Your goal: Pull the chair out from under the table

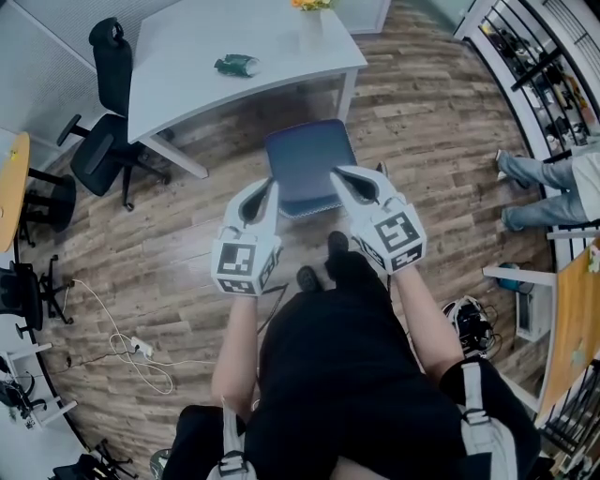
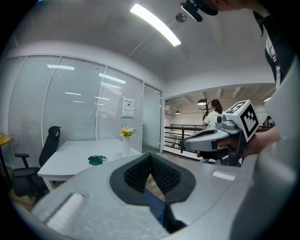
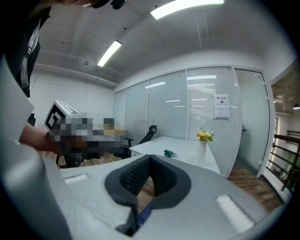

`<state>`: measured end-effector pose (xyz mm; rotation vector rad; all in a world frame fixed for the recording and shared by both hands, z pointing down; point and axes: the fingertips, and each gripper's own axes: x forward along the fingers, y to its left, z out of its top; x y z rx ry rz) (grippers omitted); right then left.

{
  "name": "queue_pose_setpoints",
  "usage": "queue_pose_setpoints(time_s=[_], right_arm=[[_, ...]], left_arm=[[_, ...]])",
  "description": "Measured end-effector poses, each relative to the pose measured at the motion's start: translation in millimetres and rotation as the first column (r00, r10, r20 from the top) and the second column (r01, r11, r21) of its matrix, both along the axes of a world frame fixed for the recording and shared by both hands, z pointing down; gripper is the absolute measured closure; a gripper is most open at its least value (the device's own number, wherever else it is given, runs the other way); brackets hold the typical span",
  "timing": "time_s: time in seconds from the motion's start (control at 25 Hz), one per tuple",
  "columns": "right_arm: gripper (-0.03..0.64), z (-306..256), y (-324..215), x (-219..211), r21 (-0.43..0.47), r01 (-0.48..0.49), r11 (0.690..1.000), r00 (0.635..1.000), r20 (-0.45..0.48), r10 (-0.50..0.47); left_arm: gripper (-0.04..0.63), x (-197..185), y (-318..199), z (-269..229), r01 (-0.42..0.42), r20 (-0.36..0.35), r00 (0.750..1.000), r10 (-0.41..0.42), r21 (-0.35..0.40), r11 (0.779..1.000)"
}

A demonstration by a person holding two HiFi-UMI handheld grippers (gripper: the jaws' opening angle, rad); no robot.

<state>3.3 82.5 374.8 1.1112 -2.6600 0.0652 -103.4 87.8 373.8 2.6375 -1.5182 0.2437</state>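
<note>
The chair [image 1: 307, 161] has a blue seat and stands on the wooden floor just in front of the white table [image 1: 187, 52], mostly out from under it. My left gripper [image 1: 273, 187] hovers at the chair's near left edge and my right gripper [image 1: 336, 173] at its near right edge. In the left gripper view the left gripper [image 2: 150, 155] has its black ribbed pads meeting, with only a sliver of blue chair [image 2: 154, 206] showing below them. The right gripper [image 3: 150, 157] looks the same, pads together over a strip of blue [image 3: 144, 212]. Nothing sits between either pair.
A green object [image 1: 236, 65] and a vase of flowers [image 1: 311, 13] stand on the table. A black office chair [image 1: 105, 122] is at the left. Cables [image 1: 131, 349] lie on the floor. A person's legs [image 1: 532, 186] are at the right, near a railing [image 1: 539, 66].
</note>
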Motion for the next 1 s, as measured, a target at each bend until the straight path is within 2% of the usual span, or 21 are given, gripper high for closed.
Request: queue_pose_setpoints(time_s=[0.28, 0.6, 1.0], right_arm=[[0.617, 3, 0, -3, -0.027, -0.008, 1.000, 1.000, 0.013, 0.008], [0.617, 6, 7, 0, -0.038, -0.018, 0.999, 1.000, -0.001, 0.018], [0.617, 11, 3, -7, -0.041, -0.025, 0.999, 0.999, -0.027, 0.024]], left_arm=[[0.584, -6, -3, 3, 0.001, -0.012, 1.000, -0.001, -0.040, 0.999], [0.584, -1, 3, 5, -0.041, -0.005, 0.999, 0.041, -0.039, 0.998], [0.584, -14, 0, 14, -0.040, -0.004, 0.999, 0.039, -0.066, 0.997]])
